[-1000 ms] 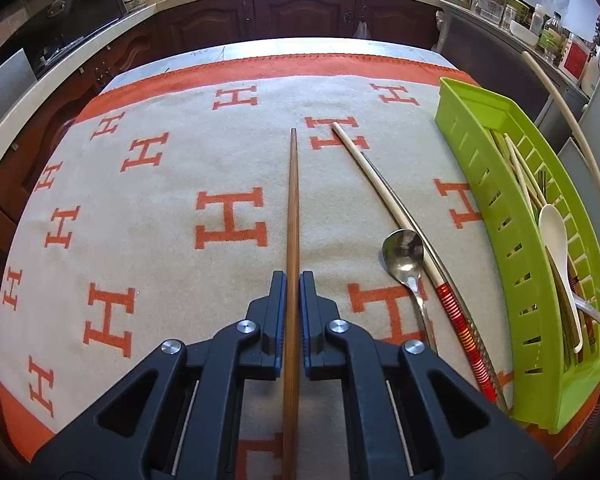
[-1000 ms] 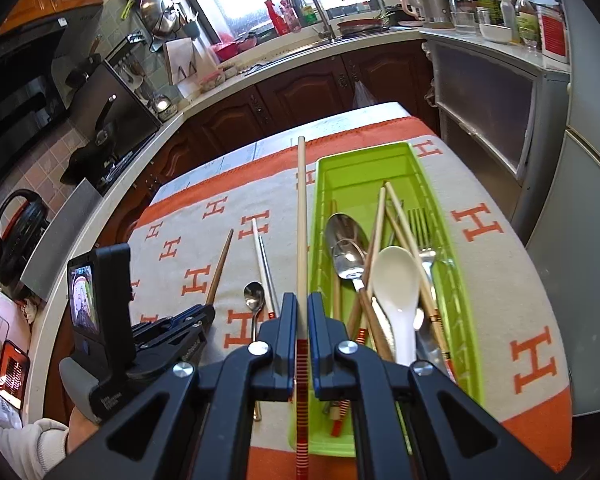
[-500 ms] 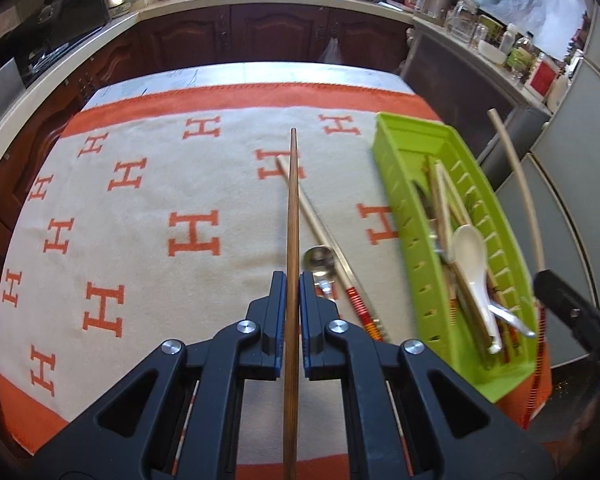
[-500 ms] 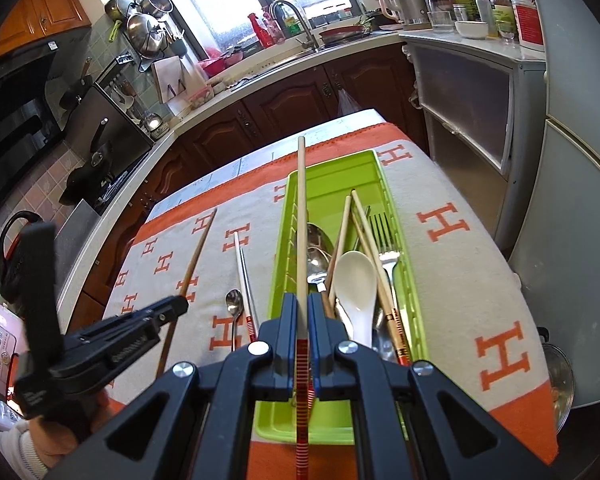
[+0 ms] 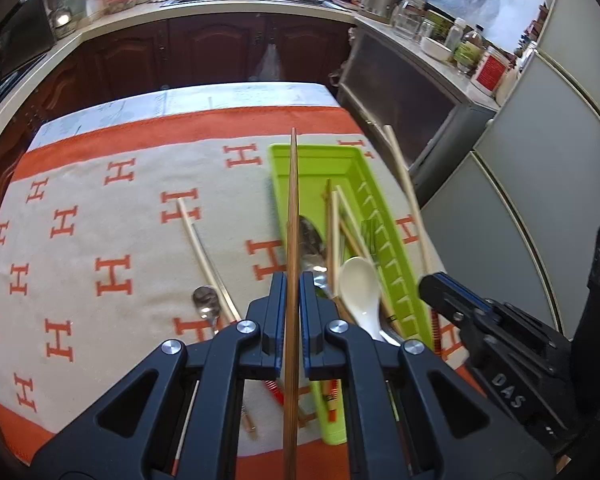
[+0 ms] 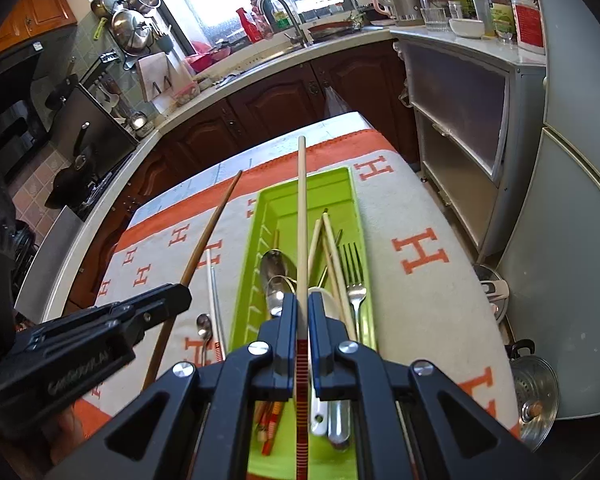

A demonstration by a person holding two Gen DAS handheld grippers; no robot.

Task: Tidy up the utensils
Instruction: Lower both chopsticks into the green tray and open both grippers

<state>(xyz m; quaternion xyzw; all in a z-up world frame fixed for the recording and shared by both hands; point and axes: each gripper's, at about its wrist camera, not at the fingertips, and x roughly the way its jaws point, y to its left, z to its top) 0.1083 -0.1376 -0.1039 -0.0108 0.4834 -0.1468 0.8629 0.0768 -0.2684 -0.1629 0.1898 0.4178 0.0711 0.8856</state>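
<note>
Green tray lies ahead of both grippers on the patterned cloth, its long right wall near the table's right edge; wide bare cloth spreads left of the left fingers. Left gripper is clamped on 1 brown chopstick, its tip above the tray's left wall. Right gripper is clamped on 1 pale chopstick above the tray's middle. A spoon and another chopstick lie left of the left fingers.
</note>
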